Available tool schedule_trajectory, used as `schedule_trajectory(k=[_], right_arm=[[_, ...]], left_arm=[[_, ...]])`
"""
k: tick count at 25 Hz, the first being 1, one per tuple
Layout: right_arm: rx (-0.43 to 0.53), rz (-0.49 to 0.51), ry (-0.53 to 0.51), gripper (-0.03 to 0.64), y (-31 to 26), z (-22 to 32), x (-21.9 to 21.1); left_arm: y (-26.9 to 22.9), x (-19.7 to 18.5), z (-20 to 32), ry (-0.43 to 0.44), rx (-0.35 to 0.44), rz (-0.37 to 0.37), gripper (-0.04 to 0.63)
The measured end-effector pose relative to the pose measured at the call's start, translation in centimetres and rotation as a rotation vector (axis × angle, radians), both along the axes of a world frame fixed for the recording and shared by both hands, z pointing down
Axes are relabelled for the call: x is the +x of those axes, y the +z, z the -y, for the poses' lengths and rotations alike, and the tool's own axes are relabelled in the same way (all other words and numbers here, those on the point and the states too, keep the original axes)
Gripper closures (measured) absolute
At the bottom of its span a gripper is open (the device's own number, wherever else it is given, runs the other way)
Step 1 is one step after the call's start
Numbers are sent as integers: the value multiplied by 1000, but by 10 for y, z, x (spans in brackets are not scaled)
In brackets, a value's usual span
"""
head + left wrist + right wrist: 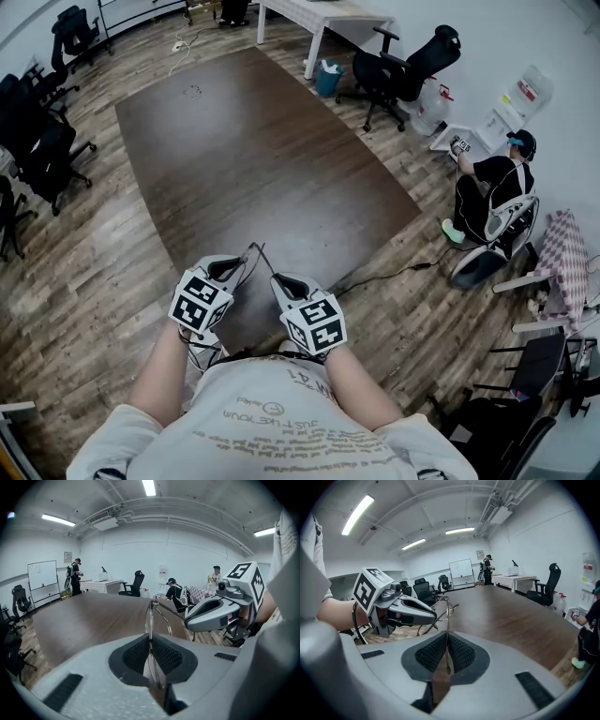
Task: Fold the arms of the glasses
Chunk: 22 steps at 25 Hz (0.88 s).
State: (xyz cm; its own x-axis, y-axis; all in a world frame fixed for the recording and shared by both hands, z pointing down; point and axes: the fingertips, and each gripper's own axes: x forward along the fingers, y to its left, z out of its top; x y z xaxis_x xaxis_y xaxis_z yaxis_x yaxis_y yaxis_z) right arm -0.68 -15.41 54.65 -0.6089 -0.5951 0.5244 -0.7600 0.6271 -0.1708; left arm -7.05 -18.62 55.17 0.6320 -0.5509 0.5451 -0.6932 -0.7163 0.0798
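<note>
The thin wire-framed glasses (256, 257) hang between my two grippers over the near edge of the dark brown table (253, 159), close to the person's body. My left gripper (236, 270) is shut on the upright lens rim (149, 620), its pads (165, 654) pressing the wire on both sides. From that rim an arm (169, 612) runs right to my right gripper (211, 613). In the right gripper view, my right gripper (447, 656) is shut on a thin upright wire of the glasses (447, 630), seemingly that arm. The left gripper (410, 612) shows just beyond it.
Black office chairs (37, 150) stand along the table's left side, and more (403, 70) at the far right. A person (492, 192) sits on the wooden floor at the right. A cable (394, 275) runs from the table's near right corner. A whiteboard (42, 576) stands at the far wall.
</note>
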Motion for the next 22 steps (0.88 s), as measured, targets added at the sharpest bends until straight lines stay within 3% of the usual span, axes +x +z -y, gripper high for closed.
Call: schedule_trajectory(k=[9,16,22], right_arm=[[-68,110,-18,591,1,-5,-9],[-149,268,-29,591,-4,-9,-18],[-187,349,-59,592,-8,-15,-29]], left_arm=[[0,4,-7,-87,-92,-120,560],[-7,7,-10,-129,-147,-222,560],[-18,12,-12,-105,-134,-258,560]])
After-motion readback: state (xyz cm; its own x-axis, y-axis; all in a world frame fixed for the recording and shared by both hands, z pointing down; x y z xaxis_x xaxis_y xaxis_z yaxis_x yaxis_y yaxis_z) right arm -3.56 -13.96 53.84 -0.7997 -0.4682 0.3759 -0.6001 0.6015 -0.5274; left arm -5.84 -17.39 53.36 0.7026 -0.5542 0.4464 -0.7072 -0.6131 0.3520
